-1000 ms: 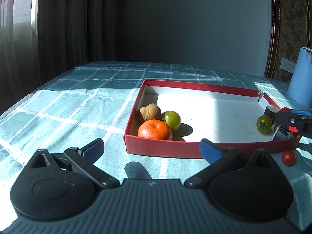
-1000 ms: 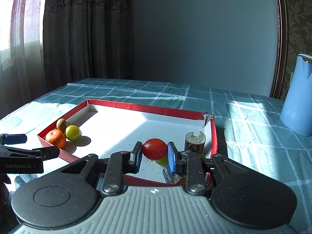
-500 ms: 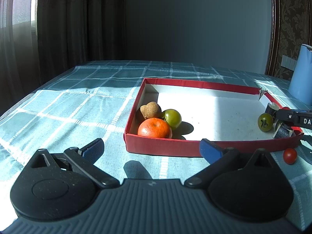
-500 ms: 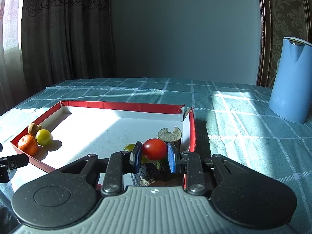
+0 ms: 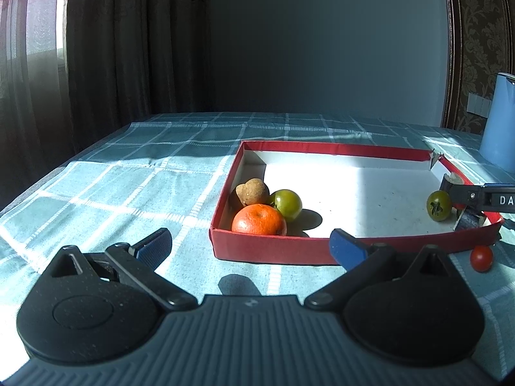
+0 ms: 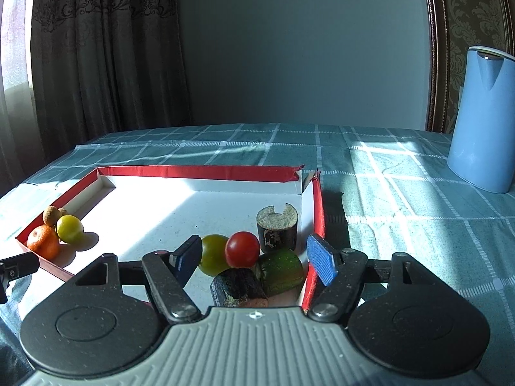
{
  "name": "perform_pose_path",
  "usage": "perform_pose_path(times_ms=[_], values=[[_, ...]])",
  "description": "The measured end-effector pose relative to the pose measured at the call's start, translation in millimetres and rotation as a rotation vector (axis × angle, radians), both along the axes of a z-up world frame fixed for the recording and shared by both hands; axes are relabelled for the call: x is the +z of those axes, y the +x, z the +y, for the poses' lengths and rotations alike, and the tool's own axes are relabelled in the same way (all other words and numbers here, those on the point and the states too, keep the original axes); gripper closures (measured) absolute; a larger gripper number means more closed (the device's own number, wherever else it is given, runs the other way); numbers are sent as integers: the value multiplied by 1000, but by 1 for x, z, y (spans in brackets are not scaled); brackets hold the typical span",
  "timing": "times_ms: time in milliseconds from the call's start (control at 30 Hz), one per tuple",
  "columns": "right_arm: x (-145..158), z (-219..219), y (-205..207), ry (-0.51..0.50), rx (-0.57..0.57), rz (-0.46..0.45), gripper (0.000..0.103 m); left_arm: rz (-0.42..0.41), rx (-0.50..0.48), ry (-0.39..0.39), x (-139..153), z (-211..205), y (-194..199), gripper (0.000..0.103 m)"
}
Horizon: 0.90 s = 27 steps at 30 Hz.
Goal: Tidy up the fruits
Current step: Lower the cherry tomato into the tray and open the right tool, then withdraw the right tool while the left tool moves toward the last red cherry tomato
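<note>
A shallow red box (image 5: 273, 248) with a white floor lies on the checked cloth. In its near left corner sit an orange (image 5: 258, 219), a green tomato (image 5: 286, 203) and a brown fruit (image 5: 252, 191). My right gripper (image 6: 254, 262) is open over the box's right corner (image 6: 317, 199); a red cherry tomato (image 6: 242, 248) lies free between its fingers, on a green tomato (image 6: 212, 254) and dark cut pieces (image 6: 238, 286). My left gripper (image 5: 249, 246) is open and empty before the box. Another red cherry tomato (image 5: 481, 258) lies on the cloth outside it.
A blue jug (image 6: 482, 119) stands at the back right on the cloth. A cut cylinder piece (image 6: 277, 225) and a green chunk (image 6: 281, 270) sit in the box's right corner. Curtains and a wall stand behind the table.
My right gripper has opened and let go of the red cherry tomato, which now rests in the box's right corner. The left gripper has barely moved.
</note>
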State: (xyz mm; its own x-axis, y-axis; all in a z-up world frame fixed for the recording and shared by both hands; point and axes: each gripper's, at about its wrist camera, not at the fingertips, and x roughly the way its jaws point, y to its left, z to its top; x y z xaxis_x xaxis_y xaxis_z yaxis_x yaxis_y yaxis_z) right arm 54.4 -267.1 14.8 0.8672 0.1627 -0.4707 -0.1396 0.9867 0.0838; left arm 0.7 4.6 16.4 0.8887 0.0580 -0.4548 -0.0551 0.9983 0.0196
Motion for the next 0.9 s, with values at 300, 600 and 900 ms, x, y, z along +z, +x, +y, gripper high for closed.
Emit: perform_pose_path(times_ms=[300, 600, 900], values=[[18, -59, -42, 102, -117, -142, 21, -54, -98, 13, 10, -39, -27, 0], [-6, -110, -50, 206, -209, -86, 21, -27, -296, 34, 8, -137, -36, 9], [-2, -102, -56, 193, -158, -121, 21, 75, -301, 53, -4, -173, -18, 13]])
